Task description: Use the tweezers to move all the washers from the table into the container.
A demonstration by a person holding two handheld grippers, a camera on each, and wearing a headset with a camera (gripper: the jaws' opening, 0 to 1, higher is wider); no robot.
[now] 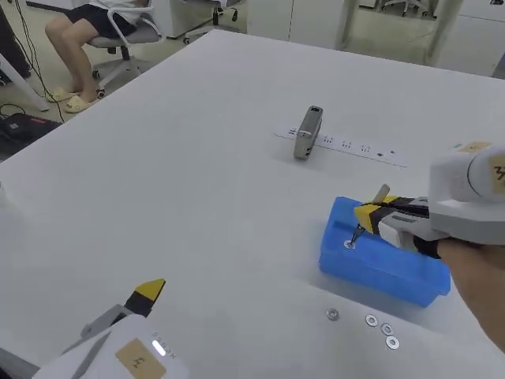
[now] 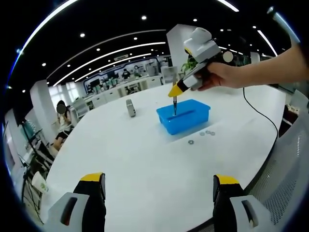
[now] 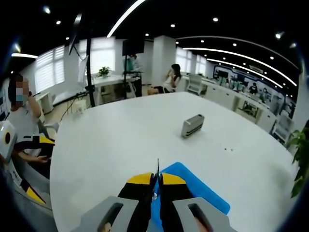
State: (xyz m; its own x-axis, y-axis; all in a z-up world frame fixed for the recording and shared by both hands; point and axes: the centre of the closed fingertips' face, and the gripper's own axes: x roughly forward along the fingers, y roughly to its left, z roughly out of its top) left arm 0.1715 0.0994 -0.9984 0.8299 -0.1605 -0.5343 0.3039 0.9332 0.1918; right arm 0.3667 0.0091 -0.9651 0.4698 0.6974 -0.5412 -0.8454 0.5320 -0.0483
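The right gripper [image 1: 368, 214], fingers clenched on the tweezers [image 1: 357, 234], points them down into the container [image 1: 388, 270]; left gripper [image 2: 159, 179] fingers spread.

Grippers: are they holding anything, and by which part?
The right gripper pinches the tweezers around their middle, tips pointing down into the blue container. The left gripper is open and holds nothing.

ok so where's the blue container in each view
head view: the blue container is at lower right, on the table.
left gripper view: it sits right of centre, about mid-height.
right gripper view: it is at bottom centre, just past the jaws shut on the tweezers.
shared landmark: the small grey box standing on the table near it.
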